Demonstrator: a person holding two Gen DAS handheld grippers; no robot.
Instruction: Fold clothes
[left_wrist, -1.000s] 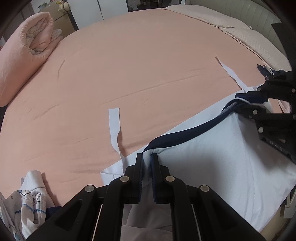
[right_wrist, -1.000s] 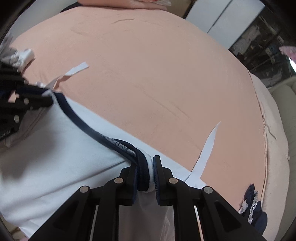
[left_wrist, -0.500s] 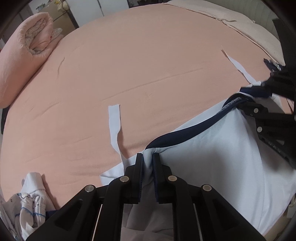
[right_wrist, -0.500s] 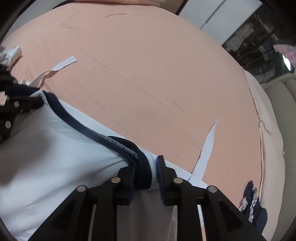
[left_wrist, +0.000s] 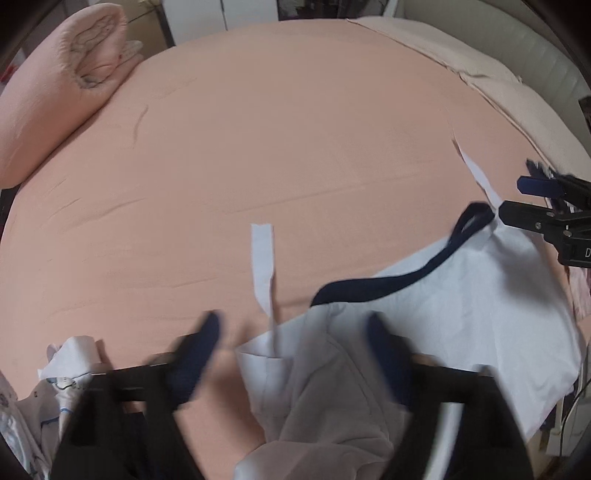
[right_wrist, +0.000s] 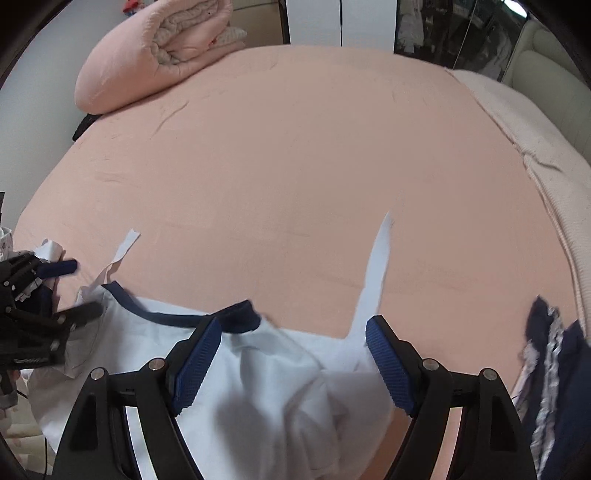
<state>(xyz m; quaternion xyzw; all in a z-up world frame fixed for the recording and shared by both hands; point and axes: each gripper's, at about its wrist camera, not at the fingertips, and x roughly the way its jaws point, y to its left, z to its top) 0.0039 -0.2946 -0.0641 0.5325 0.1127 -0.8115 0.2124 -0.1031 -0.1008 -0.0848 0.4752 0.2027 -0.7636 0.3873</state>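
Closest in, the left gripper (left_wrist: 291, 354) has its jaws spread wide, and they've just been opening. It's blurry, but nothing is pinched: the pale blue garment (left_wrist: 461, 295) just lies loose under and between the fingers. Same deal with the right gripper (right_wrist: 293, 354): its jaws have just been opening too, the blue ribbed pads (right_wrist: 195, 362) stand well apart, and the cloth sits slack below them without either pad pressing on it.

So the garment itself is dropped on the near edge of the peach bed sheet (right_wrist: 295, 166), rumpled, with its navy neckband (right_wrist: 177, 317) curving along the far edge of the cloth, just past both sets of fingertips. Two white ties run out from the garment onto the sheet, one tie (left_wrist: 263, 266) just beyond the left gripper and the other tie (right_wrist: 378, 258) just beyond the right one.

To the left of the garment there's a crumpled white printed piece (left_wrist: 70, 354), and on its right a dark navy frilly item (right_wrist: 554, 362). Way off at the far left corner of the sheet sits a rolled pink quilt (right_wrist: 147, 55).
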